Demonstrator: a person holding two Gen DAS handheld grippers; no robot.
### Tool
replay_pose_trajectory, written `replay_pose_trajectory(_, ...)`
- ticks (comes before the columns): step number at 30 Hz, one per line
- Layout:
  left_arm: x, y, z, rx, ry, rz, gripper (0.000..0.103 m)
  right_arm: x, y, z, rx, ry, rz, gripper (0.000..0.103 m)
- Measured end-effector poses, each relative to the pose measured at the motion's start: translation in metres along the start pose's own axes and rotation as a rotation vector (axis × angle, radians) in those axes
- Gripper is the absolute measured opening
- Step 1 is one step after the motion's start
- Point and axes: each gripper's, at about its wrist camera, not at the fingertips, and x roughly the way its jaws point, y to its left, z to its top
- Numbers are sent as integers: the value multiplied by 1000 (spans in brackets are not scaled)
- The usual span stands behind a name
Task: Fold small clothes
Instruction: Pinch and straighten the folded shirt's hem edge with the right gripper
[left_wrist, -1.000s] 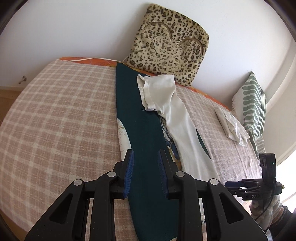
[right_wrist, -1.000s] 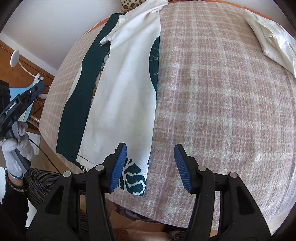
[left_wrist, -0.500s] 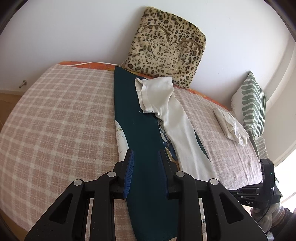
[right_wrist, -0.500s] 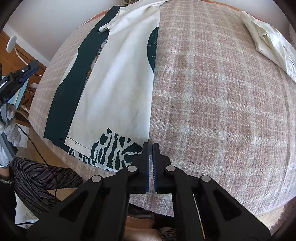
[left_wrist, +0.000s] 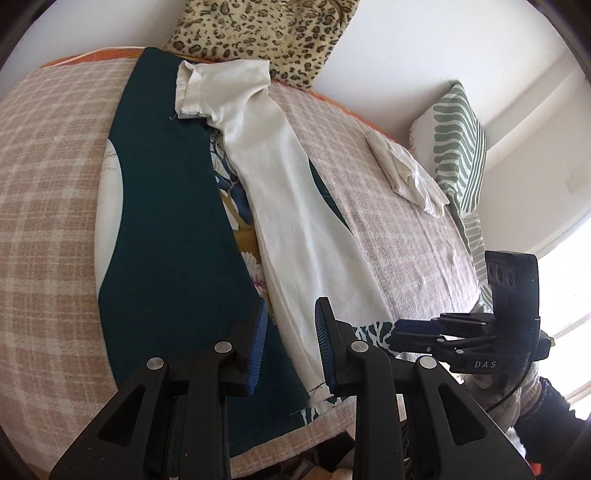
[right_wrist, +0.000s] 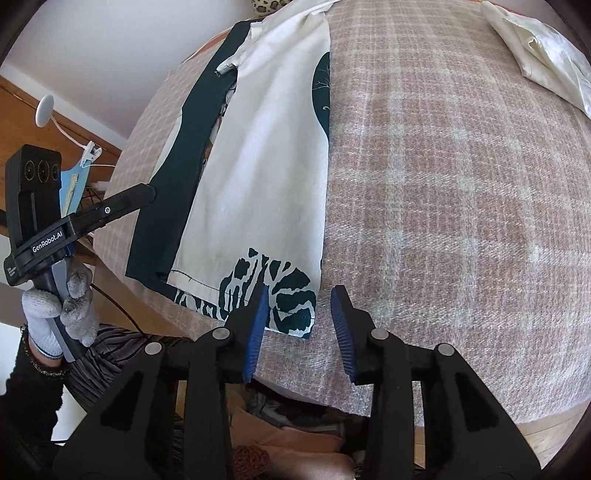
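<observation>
Both tools open over the long garment on the bed

My left tool gapes over the smooth dark-green panel beside the cream strip of the garment; my right tool, ribbed blue pads apart, hovers at its leaf-printed hem corner on the coarse pink plaid bedspread.
</observation>
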Motion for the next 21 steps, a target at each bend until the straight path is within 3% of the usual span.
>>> replay_pose_trajectory(3, 25, -19, -5, 78, 71, 43, 25, 5, 8, -4, -41, 5, -37, 37)
replay_pose_trajectory(6, 39, -25, -8, 85, 112, 76, 25, 5, 11, -5, -58, 1, -52, 37)
replay_pose_trajectory(11, 34, -21, -9, 54, 87, 94, 25, 2, 4, -5, -24, -8, -21, 37)
replay_pose_trajectory(15, 35, -21, -15, 54, 80, 101, 30, 4, 11, -9, -75, -10, -61, 37)
replay_pose_trajectory(16, 35, -24, -16, 73, 73, 108, 30, 5, 15, -9, -97, -10, -81, 35)
replay_pose_trajectory(17, 36, -27, -17, 90, 65, 105, 29, 6, 20, -10, -123, -15, -106, 16)
replay_pose_trajectory(18, 37, -29, -18, 103, 61, 103, 24, 8, 22, -9, -142, -9, -125, 5)
replay_pose_trajectory(19, 37, -31, -18, 111, 61, 87, 4, 9, 23, -9, -146, -11, -130, 4)
replay_pose_trajectory(21, 36, -34, -18, 107, 54, 51, 0, 3, 22, -9, -147, -25, -128, 3)
